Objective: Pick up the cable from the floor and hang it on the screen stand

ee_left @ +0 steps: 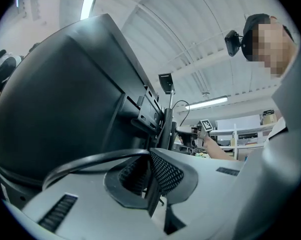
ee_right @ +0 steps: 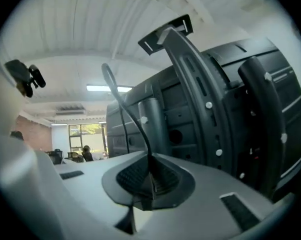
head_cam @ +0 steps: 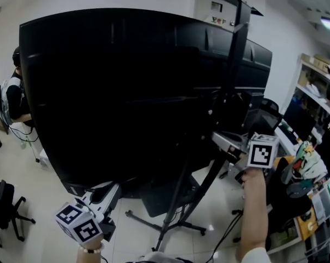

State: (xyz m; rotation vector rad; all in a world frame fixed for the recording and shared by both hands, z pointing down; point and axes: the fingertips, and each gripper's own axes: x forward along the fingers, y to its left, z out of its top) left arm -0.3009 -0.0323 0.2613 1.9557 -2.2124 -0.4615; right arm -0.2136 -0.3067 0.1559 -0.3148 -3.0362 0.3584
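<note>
The big black screen [head_cam: 132, 92] fills the head view from behind, carried on a black screen stand [head_cam: 234, 64] with floor legs [head_cam: 176, 207]. At the lower left, below the screen's bottom edge, my left gripper [head_cam: 113, 188] is shut on the black cable [ee_left: 90, 160], which arcs leftward out of its closed jaws [ee_left: 151, 176]. Beside the stand post at the right is my right gripper [head_cam: 216, 138], held level. It is shut [ee_right: 151, 178] on the cable [ee_right: 121, 106], which rises from the pads in front of the stand's arm [ee_right: 200, 84]. Against the dark screen the cable is hard to make out in the head view.
A person [head_cam: 11, 97] sits at the far left, with a black bag [head_cam: 3, 201] on the pale floor nearby. Crowded shelves [head_cam: 318, 169] line the right side. A dark office chair [head_cam: 269, 111] stands behind the stand. Another thin cord [head_cam: 226, 233] lies on the floor.
</note>
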